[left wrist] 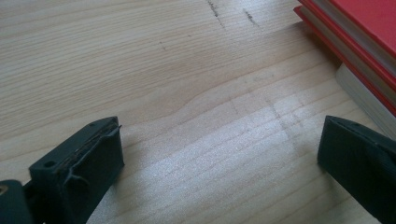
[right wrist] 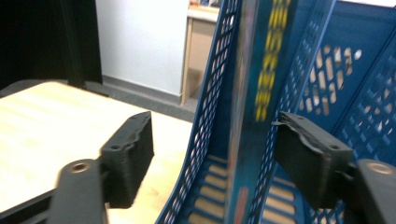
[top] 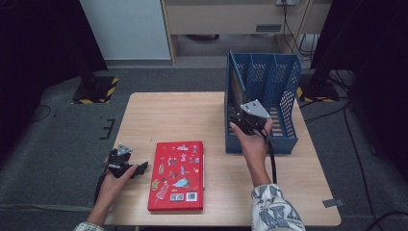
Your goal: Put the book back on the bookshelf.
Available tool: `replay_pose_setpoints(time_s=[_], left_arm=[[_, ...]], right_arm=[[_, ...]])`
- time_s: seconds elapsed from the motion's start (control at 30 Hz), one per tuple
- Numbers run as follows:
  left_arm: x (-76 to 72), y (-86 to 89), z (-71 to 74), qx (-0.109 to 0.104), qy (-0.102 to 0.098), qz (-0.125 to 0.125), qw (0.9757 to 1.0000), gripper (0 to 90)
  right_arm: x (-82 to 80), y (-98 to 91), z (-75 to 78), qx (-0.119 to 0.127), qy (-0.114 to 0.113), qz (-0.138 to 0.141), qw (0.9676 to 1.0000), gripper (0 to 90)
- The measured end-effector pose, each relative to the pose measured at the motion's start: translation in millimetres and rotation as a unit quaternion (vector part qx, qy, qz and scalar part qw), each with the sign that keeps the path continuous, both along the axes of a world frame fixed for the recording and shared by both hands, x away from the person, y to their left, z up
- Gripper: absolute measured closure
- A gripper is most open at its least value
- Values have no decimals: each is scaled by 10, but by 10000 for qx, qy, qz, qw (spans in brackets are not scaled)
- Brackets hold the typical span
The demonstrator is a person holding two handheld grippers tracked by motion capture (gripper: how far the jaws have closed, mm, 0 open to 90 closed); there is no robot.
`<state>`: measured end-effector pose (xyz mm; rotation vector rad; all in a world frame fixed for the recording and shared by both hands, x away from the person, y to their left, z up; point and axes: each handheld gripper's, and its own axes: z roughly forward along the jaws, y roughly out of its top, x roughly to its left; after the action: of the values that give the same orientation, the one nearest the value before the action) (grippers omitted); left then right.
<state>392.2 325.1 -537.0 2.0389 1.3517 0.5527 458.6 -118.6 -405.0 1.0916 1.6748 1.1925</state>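
A red book (top: 176,175) with small pictures on its cover lies flat near the table's front edge. My left gripper (top: 139,169) rests just left of it, its jaws open over bare wood (left wrist: 222,133), with the red book's edge (left wrist: 369,18) at the upper right. A blue mesh file rack (top: 284,77) stands at the table's right. A dark blue book (right wrist: 261,70) with yellow lettering stands upright in its left compartment (top: 235,89). My right gripper (top: 242,120) is at the rack's front left. Its jaws (right wrist: 212,128) are open, straddling the rack's mesh wall (right wrist: 210,93) and the book's spine without pressing on them.
The light wooden table (top: 183,115) has bare room between the red book and the rack. The rack's other compartments (top: 269,72) stand open. Black stands with striped bases (top: 94,89) and cables lie on the grey floor around the table.
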Motion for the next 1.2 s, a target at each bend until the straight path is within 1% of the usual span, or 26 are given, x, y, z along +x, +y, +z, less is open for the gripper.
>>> replay_pose_setpoints(time_s=[0.03,0.07,0.1,0.13,0.17,0.23,0.27,0.3,0.33,0.37,0.4,0.43,0.47,0.5,0.57,0.6,0.63,0.73,0.87,0.93,0.97,1.07,1.2], left_arm=[[0,0,0,1,0,0,10000,0],[0,0,0,2,0,-1,10000,0],[0,0,0,3,0,-1,10000,0],[0,0,0,1,-1,1,10000,0],[0,0,0,1,-1,1,10000,0],[0,0,0,0,0,-1,10000,0],[0,0,0,0,0,-1,10000,0],[1,0,0,-2,-1,-3,10000,0],[1,0,0,-2,-1,-3,10000,0],[1,0,0,-1,0,-4,10000,0],[1,0,0,-1,0,-4,10000,0],[1,0,0,-2,-1,-4,10000,0],[1,0,0,0,0,-4,10000,0],[1,0,0,1,0,-4,10000,0],[0,-2,-1,-8,-5,5,10000,0],[0,-2,-1,-8,-5,5,10000,0],[1,0,0,0,-1,-3,10000,0],[1,0,0,0,-1,-3,10000,0],[1,-2,-1,-8,-4,4,10000,0],[1,-1,0,-8,-3,3,10000,0],[1,-2,-1,-10,-4,4,10000,0],[1,-2,-1,-11,-4,3,10000,0],[1,-2,-1,-11,-4,3,10000,0]], right_arm=[[-15,-7,-11,-12,33,25,10000,259],[-34,-25,-39,10,113,96,9999,204],[-35,-34,-56,15,220,154,9996,178],[-38,-40,-71,-26,282,178,9994,172],[-38,-40,-71,-26,282,178,9994,172],[-58,-77,-120,36,441,226,9988,194],[-58,-77,-120,36,441,226,9988,194],[-77,-102,-151,-47,468,212,9987,271],[-82,-109,-161,-77,485,196,9986,290],[-90,-118,-173,-111,498,183,9985,338],[-90,-118,-173,-111,498,183,9985,338],[-96,-126,-186,-143,510,206,9984,373],[-103,-131,-200,-196,574,186,9980,403],[-113,-142,-218,-258,602,184,9977,463],[-121,-153,-229,-287,635,112,9975,512],[-121,-153,-229,-287,635,112,9975,512],[-123,-168,-240,-336,692,102,9970,553],[-125,-186,-256,-392,757,89,9963,593],[-100,-191,-288,-559,855,-18,9948,615],[-88,-189,-300,-586,900,-40,9942,620],[-75,-185,-313,-653,928,-92,9935,633],[-58,-181,-327,-660,968,-124,9930,655],[-56,-167,-339,-736,999,-117,9922,686]])
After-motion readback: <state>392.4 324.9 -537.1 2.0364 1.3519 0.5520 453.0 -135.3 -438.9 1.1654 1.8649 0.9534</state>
